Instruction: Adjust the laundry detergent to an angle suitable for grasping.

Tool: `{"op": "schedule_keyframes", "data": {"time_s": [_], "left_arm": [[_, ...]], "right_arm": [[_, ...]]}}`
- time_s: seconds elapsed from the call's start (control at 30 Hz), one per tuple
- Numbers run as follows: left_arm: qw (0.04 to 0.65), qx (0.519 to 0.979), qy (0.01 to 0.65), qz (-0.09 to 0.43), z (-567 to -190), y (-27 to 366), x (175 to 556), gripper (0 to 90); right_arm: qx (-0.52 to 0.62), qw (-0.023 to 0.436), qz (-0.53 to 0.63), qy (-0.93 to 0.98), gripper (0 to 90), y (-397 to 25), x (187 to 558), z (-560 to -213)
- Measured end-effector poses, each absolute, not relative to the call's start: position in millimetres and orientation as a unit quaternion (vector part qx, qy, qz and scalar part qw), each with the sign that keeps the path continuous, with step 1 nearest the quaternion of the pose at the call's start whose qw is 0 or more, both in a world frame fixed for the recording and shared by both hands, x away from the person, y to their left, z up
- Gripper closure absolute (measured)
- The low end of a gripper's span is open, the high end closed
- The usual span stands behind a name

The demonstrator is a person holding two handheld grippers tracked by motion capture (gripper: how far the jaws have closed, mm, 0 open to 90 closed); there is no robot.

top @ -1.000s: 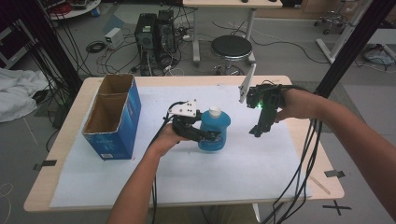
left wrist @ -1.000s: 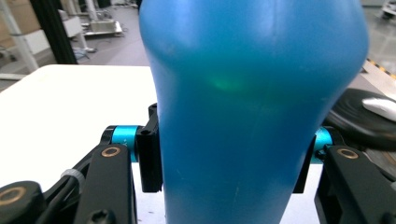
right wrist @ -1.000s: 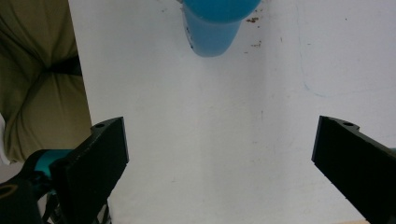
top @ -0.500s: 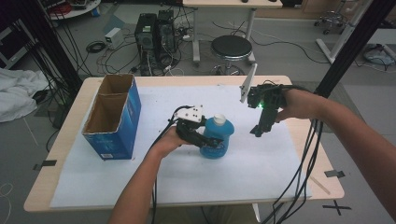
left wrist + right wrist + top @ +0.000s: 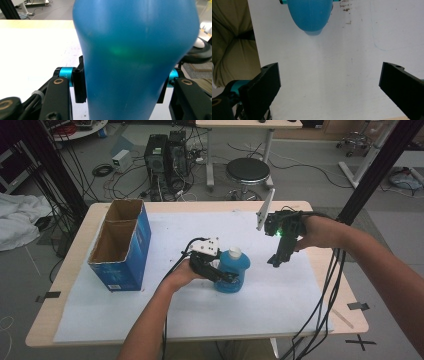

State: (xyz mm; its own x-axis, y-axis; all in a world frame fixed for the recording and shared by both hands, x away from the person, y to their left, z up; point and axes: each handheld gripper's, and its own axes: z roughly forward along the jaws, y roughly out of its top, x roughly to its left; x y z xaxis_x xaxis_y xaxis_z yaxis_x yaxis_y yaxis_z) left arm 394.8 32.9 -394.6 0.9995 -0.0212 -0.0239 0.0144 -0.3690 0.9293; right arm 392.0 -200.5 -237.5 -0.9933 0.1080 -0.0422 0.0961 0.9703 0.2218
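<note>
High view: left claw (image 5: 227, 276) clenched on blue bottle (image 5: 234, 272); right claw (image 5: 276, 261) released; cardboard box (image 5: 120, 245) empty

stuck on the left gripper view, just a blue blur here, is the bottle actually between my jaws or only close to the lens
Observer: Between them. In the high view the left gripper clamps the blue plastic bottle low on its body.
Operator: is it upright
Observer: Yes, its white cap points up, over the white sheet.
Operator: where's the other gripper
Observer: The right gripper hangs to the bottle's right, jaws wide apart, holding nothing.
Operator: any container nearby
Observer: An open blue cardboard box stands to the bottle's left.
</note>
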Motion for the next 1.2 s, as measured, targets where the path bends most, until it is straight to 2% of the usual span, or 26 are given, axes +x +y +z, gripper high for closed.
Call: {"op": "schedule_keyframes", "data": {"time_s": [0.53,0.63,0.77,1.13,1.2], "left_arm": [[0.556,0.831,0.027,-0.014,-395,39,392,42.9],[0.548,0.836,0.040,-0.016,-395,39,391,36.7],[0.544,0.836,0.066,-0.015,-395,41,391,24.3],[0.544,0.835,0.084,0.009,-389,53,381,23.5],[0.542,0.835,0.092,0.017,-387,58,378,19.2]], "right_arm": [[0.051,0.032,0.108,0.992,2.7,-199,390,-238],[0.052,0.033,0.109,0.992,2.8,-200,390,-237],[0.052,0.034,0.107,0.992,2.7,-200,390,-237],[0.048,0.034,0.109,0.992,2.8,-199,389,-237],[0.048,0.035,0.107,0.993,2.7,-199,389,-238]]}}
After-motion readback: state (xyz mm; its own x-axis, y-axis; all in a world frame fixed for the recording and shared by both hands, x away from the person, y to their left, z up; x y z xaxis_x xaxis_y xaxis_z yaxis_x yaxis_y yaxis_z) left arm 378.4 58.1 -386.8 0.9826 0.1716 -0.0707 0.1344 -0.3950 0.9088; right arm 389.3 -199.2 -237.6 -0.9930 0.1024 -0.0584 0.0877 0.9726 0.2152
